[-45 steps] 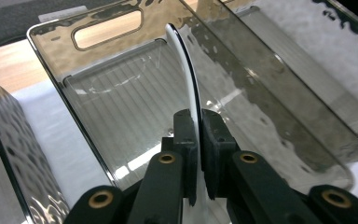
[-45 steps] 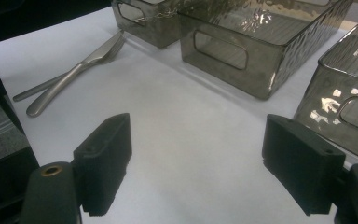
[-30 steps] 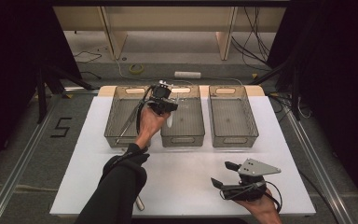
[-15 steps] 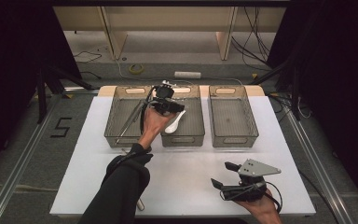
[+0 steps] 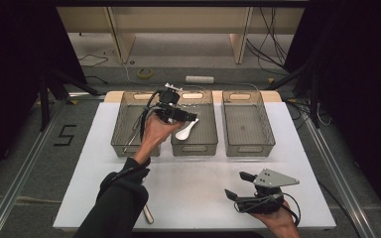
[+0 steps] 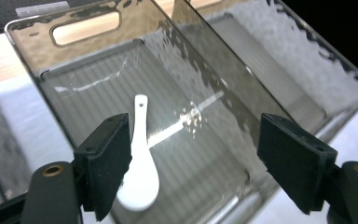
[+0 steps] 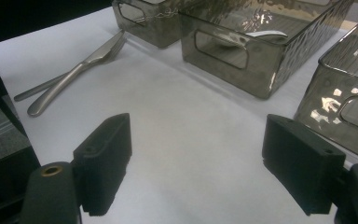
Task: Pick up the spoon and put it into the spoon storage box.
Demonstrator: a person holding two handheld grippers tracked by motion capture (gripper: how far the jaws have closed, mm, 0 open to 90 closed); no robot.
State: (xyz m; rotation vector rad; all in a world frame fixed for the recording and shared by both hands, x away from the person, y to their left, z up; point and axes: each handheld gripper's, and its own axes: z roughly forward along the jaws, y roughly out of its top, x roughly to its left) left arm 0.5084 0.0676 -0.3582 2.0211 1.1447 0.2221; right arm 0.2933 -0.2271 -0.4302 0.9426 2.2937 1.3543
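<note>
Since a second ago my left gripper has lifted and spread its jaws, releasing the glossy white ceramic spoon onto the ribbed smoky-plastic middle bin; my right gripper gapes empty.

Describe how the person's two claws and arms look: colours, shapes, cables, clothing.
Both claws, left and right, are black with two flat, blocky pads. A black cable trails from each. The right one carries a grey three-cornered plate. The left arm wears a dark sleeve.

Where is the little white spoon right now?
The small white ceramic spoon lies on the floor of the middle smoky plastic bin, just under the open left claw in the high view.
</note>
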